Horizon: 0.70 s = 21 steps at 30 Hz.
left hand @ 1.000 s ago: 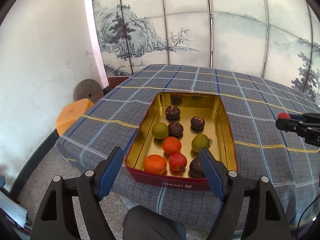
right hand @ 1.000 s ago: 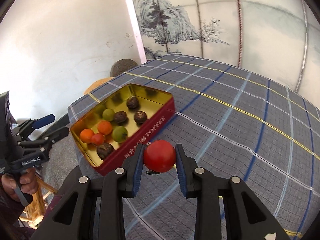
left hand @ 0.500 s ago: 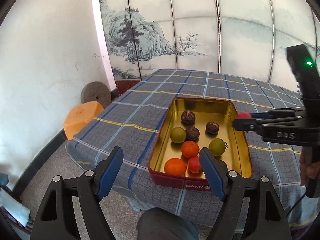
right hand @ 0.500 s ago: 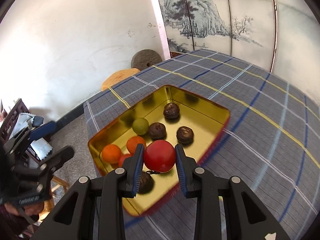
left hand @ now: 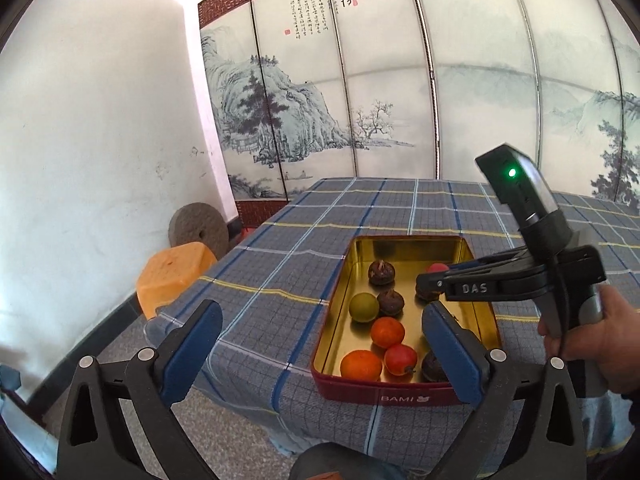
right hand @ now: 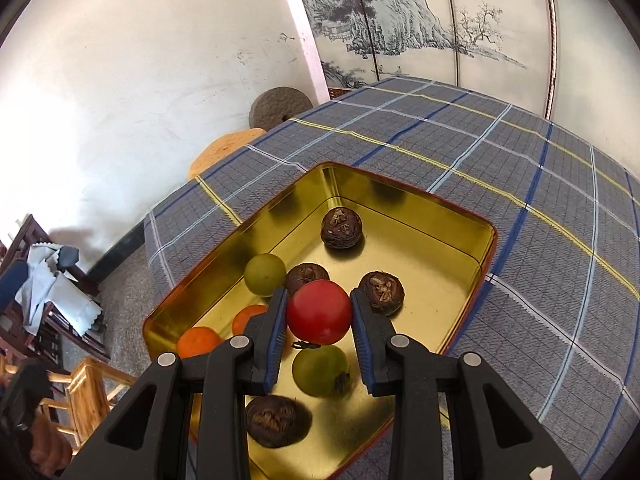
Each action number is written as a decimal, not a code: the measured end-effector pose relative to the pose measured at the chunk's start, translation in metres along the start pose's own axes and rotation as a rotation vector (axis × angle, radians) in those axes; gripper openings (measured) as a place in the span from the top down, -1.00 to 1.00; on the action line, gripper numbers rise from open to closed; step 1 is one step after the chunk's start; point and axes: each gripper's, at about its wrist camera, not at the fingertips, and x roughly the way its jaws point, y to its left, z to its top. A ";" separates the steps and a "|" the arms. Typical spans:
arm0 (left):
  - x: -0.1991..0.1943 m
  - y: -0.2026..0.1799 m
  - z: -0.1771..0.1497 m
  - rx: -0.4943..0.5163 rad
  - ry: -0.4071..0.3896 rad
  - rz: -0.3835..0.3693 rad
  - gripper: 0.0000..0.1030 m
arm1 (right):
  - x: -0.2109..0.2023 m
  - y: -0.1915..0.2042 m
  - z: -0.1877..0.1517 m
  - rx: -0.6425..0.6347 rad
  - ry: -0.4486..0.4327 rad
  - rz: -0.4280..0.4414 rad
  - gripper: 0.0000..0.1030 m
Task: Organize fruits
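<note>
A gold-lined red tin (left hand: 476, 258) (right hand: 440, 216) sits on the plaid table and holds several fruits: brown ones (right hand: 342, 227), green ones (right hand: 265, 273), orange ones (left hand: 387, 332) and a small red one (left hand: 401, 359). My right gripper (right hand: 320, 314) is shut on a red tomato (right hand: 319, 312) and holds it above the middle of the tin; it also shows in the left wrist view (left hand: 430, 280) with the tomato (left hand: 437, 268) at its tip. My left gripper (left hand: 320, 350) is open and empty, off the table's near edge in front of the tin.
The table wears a blue-grey plaid cloth (left hand: 288, 256). An orange stool (left hand: 174, 274) and a round millstone (left hand: 198, 232) stand by the white wall at the left. A painted folding screen (left hand: 360, 92) stands behind. Wooden chairs (right hand: 60, 380) stand at the lower left.
My right gripper has carried the red tomato from over the tablecloth to above the middle of the tin. My left gripper has drawn back and tilted up, still open.
</note>
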 end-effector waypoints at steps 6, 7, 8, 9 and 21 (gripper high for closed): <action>0.000 0.004 0.003 -0.039 0.001 -0.023 -0.99 | 0.008 -0.001 0.002 0.011 0.007 0.002 0.44; 0.001 0.004 0.003 -0.044 0.001 -0.021 -0.99 | 0.008 -0.001 0.002 0.011 0.006 0.002 0.44; 0.000 0.005 0.003 -0.045 0.001 -0.020 -0.99 | 0.008 -0.001 0.002 0.011 0.006 0.004 0.43; 0.000 0.005 0.003 -0.045 0.002 -0.020 -0.99 | 0.008 0.000 0.003 0.010 0.003 0.006 0.41; -0.010 0.004 0.005 -0.040 -0.027 -0.009 -0.99 | -0.030 0.026 0.006 -0.069 -0.100 0.002 0.26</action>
